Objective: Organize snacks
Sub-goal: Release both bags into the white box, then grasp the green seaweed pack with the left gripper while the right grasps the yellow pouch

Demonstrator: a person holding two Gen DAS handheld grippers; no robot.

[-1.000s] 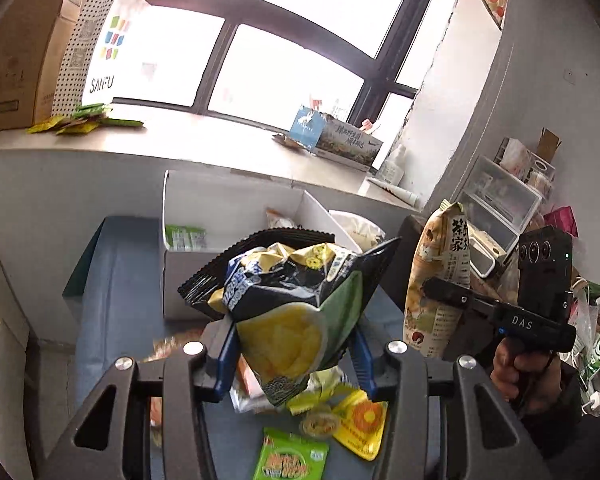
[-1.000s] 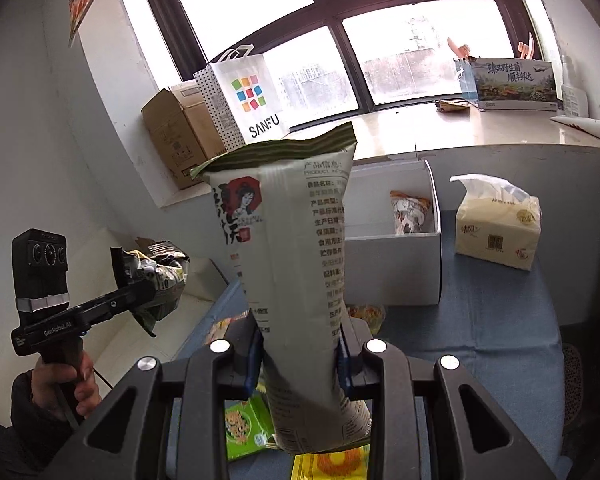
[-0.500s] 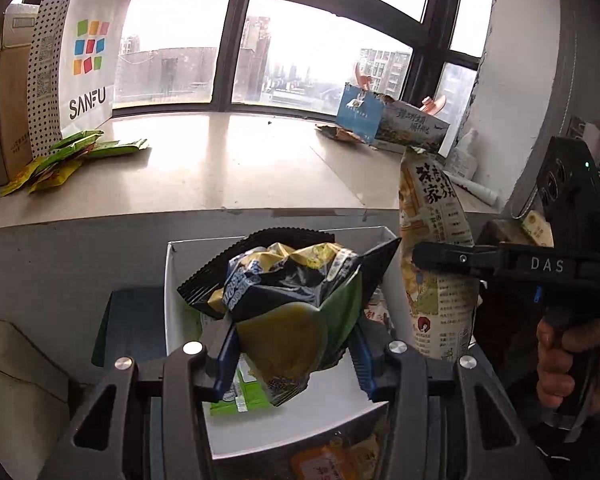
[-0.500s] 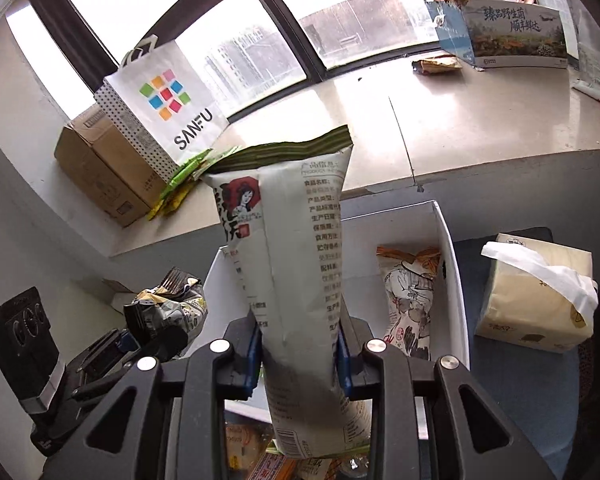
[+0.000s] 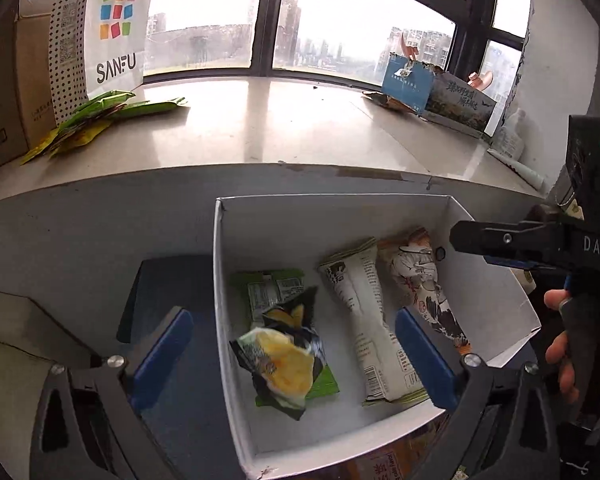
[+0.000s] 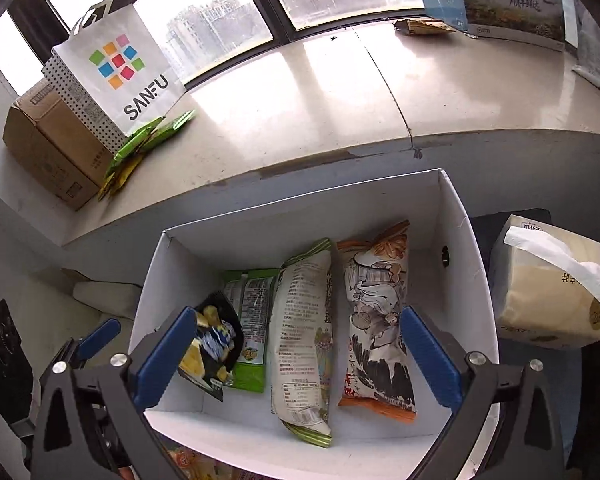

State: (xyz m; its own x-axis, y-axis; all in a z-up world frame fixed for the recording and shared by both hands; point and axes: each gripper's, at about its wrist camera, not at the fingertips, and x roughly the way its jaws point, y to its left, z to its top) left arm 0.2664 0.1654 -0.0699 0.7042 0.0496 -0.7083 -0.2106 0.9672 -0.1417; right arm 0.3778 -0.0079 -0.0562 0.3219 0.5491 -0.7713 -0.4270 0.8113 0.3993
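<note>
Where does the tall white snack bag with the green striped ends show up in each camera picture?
Left wrist view: white snack bag lies in the white box, right of centre.
Right wrist view: same bag, centre.
Shared landmark: SANFU paper bag on the windowsill.

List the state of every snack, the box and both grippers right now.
left gripper: open, empty, jaws just opened
right gripper: open, empty, jaws just opened
white box: open-topped, holding four snacks
black-yellow chip bag: in box, crumpled, atop green packet
pale long bag: lying flat
orange bag: lying flat
</note>
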